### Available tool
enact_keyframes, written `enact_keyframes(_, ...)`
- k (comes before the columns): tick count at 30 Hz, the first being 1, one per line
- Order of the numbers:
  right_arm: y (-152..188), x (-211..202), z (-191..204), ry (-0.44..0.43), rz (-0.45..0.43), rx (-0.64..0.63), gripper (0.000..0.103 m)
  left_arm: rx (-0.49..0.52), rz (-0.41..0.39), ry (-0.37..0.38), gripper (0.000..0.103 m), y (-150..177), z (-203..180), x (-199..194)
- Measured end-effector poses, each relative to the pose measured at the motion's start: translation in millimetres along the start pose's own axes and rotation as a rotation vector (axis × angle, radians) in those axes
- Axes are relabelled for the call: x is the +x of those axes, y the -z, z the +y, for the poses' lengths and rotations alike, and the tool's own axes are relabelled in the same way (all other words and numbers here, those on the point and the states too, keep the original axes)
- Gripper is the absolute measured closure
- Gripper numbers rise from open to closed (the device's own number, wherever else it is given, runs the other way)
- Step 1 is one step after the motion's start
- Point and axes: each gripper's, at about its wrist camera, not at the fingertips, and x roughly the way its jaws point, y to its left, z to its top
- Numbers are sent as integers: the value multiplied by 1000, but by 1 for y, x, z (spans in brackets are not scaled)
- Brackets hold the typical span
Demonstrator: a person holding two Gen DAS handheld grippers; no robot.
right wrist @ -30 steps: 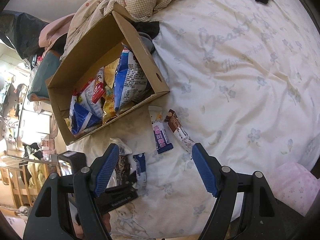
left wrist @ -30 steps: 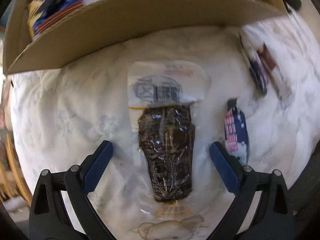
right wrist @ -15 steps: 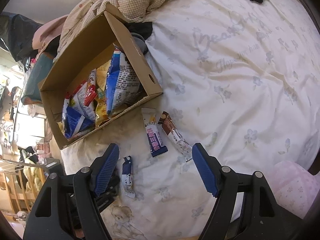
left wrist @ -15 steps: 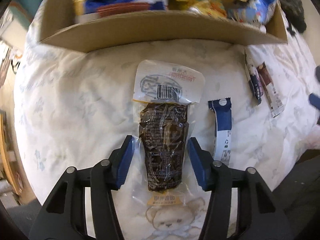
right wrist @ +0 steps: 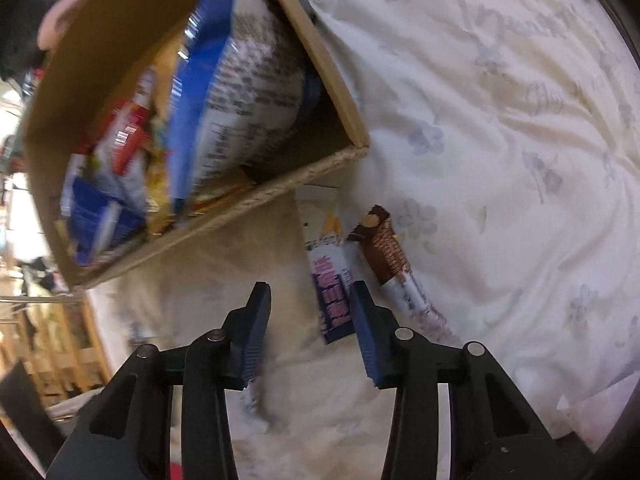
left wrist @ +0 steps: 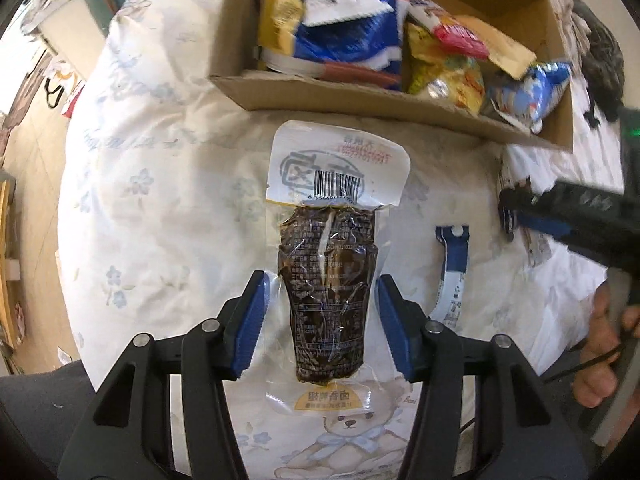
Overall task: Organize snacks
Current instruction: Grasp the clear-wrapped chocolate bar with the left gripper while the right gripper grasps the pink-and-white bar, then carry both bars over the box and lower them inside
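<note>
My left gripper (left wrist: 322, 284) is shut on a dark brown vacuum-packed snack pouch (left wrist: 326, 280), its pads pressing the clear plastic edges, and holds it just in front of the cardboard box (left wrist: 360, 96). A blue-and-white bar (left wrist: 452, 276) lies on the sheet to its right. In the right wrist view my right gripper (right wrist: 311, 288) hangs low over the bed with its jaws closing. The lower end of a purple-and-white bar (right wrist: 330, 280) sits between them by the right finger; the left pad is clear of it. A brown bar (right wrist: 384, 252) lies just to its right.
The box (right wrist: 280, 188) holds several snack bags, with a large blue-and-white bag (right wrist: 240, 92) by its near corner. The flowered white sheet (right wrist: 500, 160) spreads to the right. A hand (left wrist: 600, 340) holds the right gripper (left wrist: 516, 216) at the right edge. Wooden furniture stands off the bed's left side.
The left jaws closed on the brown pouch and lifted it toward the box. The right gripper dropped close to the two bars by the box corner, and its jaws narrowed.
</note>
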Motion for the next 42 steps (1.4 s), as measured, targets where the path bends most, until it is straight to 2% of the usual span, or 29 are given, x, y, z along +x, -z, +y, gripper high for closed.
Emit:
enact_keyframes(5,0,11,13,99,0,-87,64,-12,-16,-12,52,7,9,-11)
enact_keyframes(9,2,15,16,128,-11,-129,81,0,-24,-18,52,9,5,-13)
enact_keyframes(10,3,14,16,122,-15,-132,82,13,-29,-32,52,10,5,-14)
enact_keyframes(18,20,-17,7,-49,-36,-68,83,1,-51,-78,52,15,5,-15)
enact_keyframes(23,36,-36,1,-94,-54,-74,83,-8,-60,-96,52,22,8,-21)
enact_keyframes(29,65,-47,0,-157,-56,-74,83,-61,-43,-78,52,28,12,-14)
enact_keyframes(36,98,-67,7,-226,-74,-97,83,-93,-86,-88,52,45,18,-27)
enact_keyframes(42,110,-101,14,-264,-169,-162,83,-131,-85,-15,53,57,18,-44)
